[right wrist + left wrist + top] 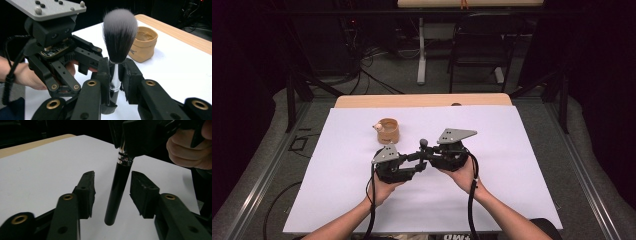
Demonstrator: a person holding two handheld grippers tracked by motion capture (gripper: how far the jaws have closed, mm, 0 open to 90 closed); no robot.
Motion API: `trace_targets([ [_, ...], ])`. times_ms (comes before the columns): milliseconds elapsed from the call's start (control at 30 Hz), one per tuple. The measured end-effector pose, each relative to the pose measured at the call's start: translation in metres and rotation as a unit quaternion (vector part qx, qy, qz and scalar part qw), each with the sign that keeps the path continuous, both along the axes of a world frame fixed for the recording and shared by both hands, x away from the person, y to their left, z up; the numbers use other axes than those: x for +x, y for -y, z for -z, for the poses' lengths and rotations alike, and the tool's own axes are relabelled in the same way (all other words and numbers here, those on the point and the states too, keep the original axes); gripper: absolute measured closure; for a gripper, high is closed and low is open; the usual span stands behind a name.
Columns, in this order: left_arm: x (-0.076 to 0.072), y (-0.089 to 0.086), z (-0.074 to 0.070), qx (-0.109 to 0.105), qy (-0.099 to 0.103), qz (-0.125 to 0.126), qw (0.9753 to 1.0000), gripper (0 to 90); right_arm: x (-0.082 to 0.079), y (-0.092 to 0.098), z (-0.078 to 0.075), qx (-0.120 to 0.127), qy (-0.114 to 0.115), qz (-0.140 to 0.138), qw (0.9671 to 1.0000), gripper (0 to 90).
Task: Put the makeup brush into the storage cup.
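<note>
A makeup brush [120, 32] with a black handle, a silver ferrule and a grey-tipped bristle head stands upright above the white sheet. My right gripper [115, 72] is shut on it at the ferrule. From the other side, my left gripper [112, 180] is open, its jaws on either side of the black handle [117, 192] with a gap on each side. In the high view both grippers meet at mid-table, left gripper [419, 162] and right gripper [426, 152], with the brush head [424, 142] sticking up between them.
A small tan pouch [388, 131] stands open just beyond the left gripper, also visible behind the brush as the pouch [143, 45]. The white sheet [492, 165] covers the wooden table. A dark chair [482, 45] and table legs stand beyond the far edge.
</note>
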State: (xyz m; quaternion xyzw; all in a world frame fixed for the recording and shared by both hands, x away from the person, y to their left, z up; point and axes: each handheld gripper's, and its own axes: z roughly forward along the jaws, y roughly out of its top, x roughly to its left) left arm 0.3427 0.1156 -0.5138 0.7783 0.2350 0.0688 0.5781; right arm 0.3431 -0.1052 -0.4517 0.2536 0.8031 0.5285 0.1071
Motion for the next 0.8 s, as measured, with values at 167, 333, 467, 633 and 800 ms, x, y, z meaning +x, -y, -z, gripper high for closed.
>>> trace_targets([
  [167,0.0005,-0.0012,0.0008,-0.009,-0.002,0.006,0.9999,67.5,-0.0010,-0.0017,0.0009,-0.007,0.004,-0.001,1.0000,77.6],
  [333,0.0002,-0.0010,0.0023,-0.014,-0.003,0.011,0.9998,74.2,-0.0018,-0.0031,0.0013,-0.016,0.011,-0.001,0.9998,77.5],
  [467,0.0009,-0.0016,0.0037,-0.019,-0.007,0.018,0.9996,74.9,-0.0020,-0.0038,0.0020,-0.018,0.013,-0.005,0.9997,77.5],
  [633,-0.0011,0.0004,0.0043,-0.015,0.001,0.030,0.9994,78.1,-0.0019,-0.0044,0.0023,-0.022,0.012,-0.009,0.9997,77.2],
  [800,-0.0017,-0.0003,0.0037,-0.017,0.005,0.030,0.9994,79.0,-0.0016,-0.0029,0.0024,-0.018,0.016,-0.014,0.9996,73.9],
])
